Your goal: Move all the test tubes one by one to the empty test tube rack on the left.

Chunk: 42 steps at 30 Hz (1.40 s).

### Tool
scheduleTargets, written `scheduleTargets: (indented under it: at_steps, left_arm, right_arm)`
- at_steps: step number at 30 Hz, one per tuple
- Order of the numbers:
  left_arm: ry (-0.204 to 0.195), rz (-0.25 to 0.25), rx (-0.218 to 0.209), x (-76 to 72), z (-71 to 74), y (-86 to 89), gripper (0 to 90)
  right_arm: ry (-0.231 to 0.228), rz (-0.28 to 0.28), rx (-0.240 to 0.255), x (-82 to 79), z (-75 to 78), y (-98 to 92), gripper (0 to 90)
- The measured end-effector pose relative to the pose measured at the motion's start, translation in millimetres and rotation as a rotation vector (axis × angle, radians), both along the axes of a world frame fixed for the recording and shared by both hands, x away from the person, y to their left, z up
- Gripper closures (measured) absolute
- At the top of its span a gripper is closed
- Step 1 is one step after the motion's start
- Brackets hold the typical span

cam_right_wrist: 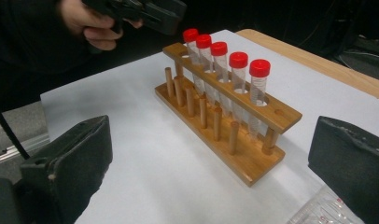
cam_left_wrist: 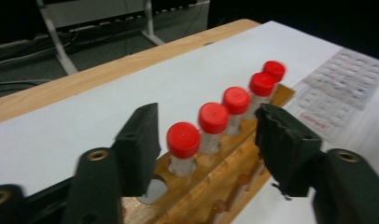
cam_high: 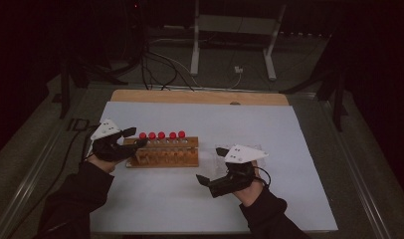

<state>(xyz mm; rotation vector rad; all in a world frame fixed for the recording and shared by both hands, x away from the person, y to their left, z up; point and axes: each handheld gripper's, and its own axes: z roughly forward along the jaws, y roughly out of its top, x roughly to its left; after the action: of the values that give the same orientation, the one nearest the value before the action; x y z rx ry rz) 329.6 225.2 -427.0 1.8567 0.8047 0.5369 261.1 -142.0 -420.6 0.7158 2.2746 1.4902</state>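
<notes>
A wooden test-tube rack (cam_high: 165, 155) stands on the white sheet (cam_high: 215, 119), with several red-capped clear tubes (cam_high: 161, 135) upright in its back row. My left gripper (cam_high: 136, 138) hovers over the rack's left end. In the left gripper view its jaws stand apart on either side of the rack (cam_left_wrist: 215, 184), with the nearest tube (cam_left_wrist: 183, 140) between them and untouched. My right gripper (cam_high: 211, 167) is to the right of the rack near the front, open wide and holding nothing. The right gripper view has the rack (cam_right_wrist: 253, 163) and the tubes (cam_right_wrist: 238, 60) ahead of its jaws.
A clear plastic tray (cam_high: 254, 148) lies right of the rack, partly under my right gripper. A wooden board edge (cam_high: 200, 97) runs along the far side of the sheet. Beyond it are white metal stand legs (cam_high: 195, 50) and cables on the floor.
</notes>
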Motion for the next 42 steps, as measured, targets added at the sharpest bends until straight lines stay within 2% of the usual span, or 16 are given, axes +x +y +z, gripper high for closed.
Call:
scheduleTargets:
  at_steps: [5,7,8,10,12,19,26,28,34,39,42]
  left_arm:
    - [0.006,-0.033,-0.003,-9.1,10.4,-5.8,25.3]
    - [0.014,-0.06,-0.011,-12.9,13.1,-9.3,16.6]
    - [0.014,-0.059,-0.01,-14.9,14.1,-11.6,15.8]
    - [0.034,-0.102,-0.027,-18.0,16.5,-15.5,7.2]
    - [0.029,-0.148,-0.037,-22.5,19.3,-18.9,1.2]
    - [0.03,-0.258,-0.054,-38.7,23.5,-38.3,1.0]
    - [0.032,-0.335,-0.041,-52.9,13.6,-56.7,1.0]
    - [0.036,-0.355,-0.048,-56.5,9.7,-59.7,0.9]
    - [0.037,-0.382,-0.024,-67.1,-4.6,-65.2,0.9]
    - [0.04,-0.375,-0.004,-73.0,-19.4,-66.2,1.0]
    - [0.046,-0.369,0.007,-75.1,-29.1,-64.3,1.0]
  right_arm:
    - [-0.002,-0.003,0.002,-0.4,0.6,-1.6,0.0]
    - [-0.003,-0.003,0.002,-0.8,1.0,-2.0,0.0]
    - [-0.003,-0.003,0.004,-0.8,1.2,-2.4,0.0]
    - [-0.003,-0.005,0.006,-0.4,1.2,-3.5,0.0]
    - [0.001,-0.009,0.008,-0.1,1.3,-5.0,0.0]
    - [0.002,-0.022,0.009,-1.2,-1.2,-13.6,0.0]
    - [0.011,-0.04,-0.005,-1.3,-8.5,-23.5,0.0]
    - [0.008,-0.045,-0.01,-1.8,-10.4,-26.2,0.0]
    - [0.017,-0.055,-0.017,-2.8,-17.3,-32.4,0.0]
    - [0.02,-0.054,-0.025,-3.8,-23.4,-35.2,0.0]
    - [0.003,-0.05,-0.045,-5.2,-27.4,-34.9,0.0]
